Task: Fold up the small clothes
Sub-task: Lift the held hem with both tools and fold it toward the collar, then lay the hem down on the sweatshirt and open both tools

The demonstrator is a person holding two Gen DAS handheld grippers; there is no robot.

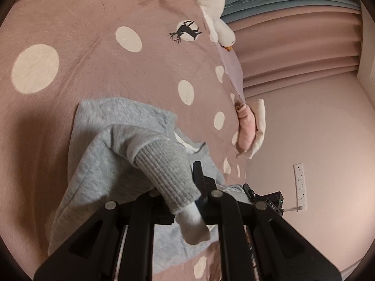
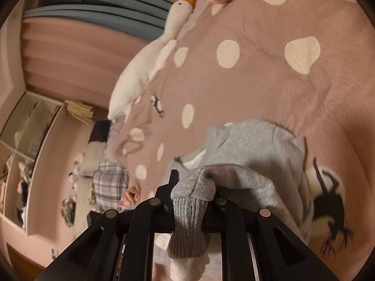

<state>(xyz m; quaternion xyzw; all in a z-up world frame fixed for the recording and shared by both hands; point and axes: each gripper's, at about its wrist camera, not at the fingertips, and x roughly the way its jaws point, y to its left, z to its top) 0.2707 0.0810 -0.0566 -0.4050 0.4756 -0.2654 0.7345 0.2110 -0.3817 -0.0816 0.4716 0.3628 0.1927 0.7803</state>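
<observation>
- The small grey sweater (image 1: 112, 154) lies on the bed's pink dotted cover (image 1: 70, 23), its body partly flat on the cover and both sleeves lifted off it.
- The left tongs (image 1: 187, 187) are closed on one ribbed cuff (image 1: 168, 175) — the cuff and a white inner lining hang down between the fingers toward the camera.
- The right tongs (image 2: 194, 187) are clamped on the other ribbed cuff (image 2: 189, 222), with the sleeve draped over the finger tops and the cuff dangling below.
- My reading is that the step in hand is folding both sleeves in across the chest.
- To do it well, carry both cuffs at an even height so the sleeves crease at the shoulder seams, not midway.
- Lay each cuff flat on the sweater's body before letting go — a release from above would let the ribbing curl or slide off to the side.
- Keep the pull gentle; the body is only resting on a soft cover and could drag or bunch under tension.
- The hanging white lining may tuck under the fold and leave a lump, so it wants smoothing outward.
- Containers: none for the clothes is visible on the bed.
- An open shelf unit (image 2: 25, 154) stands by the wall in the right wrist view, its compartments holding blurred items I cannot identify.
- A white goose plush (image 2: 150, 53) lies near the bed's edge, well apart from the sweater.
</observation>
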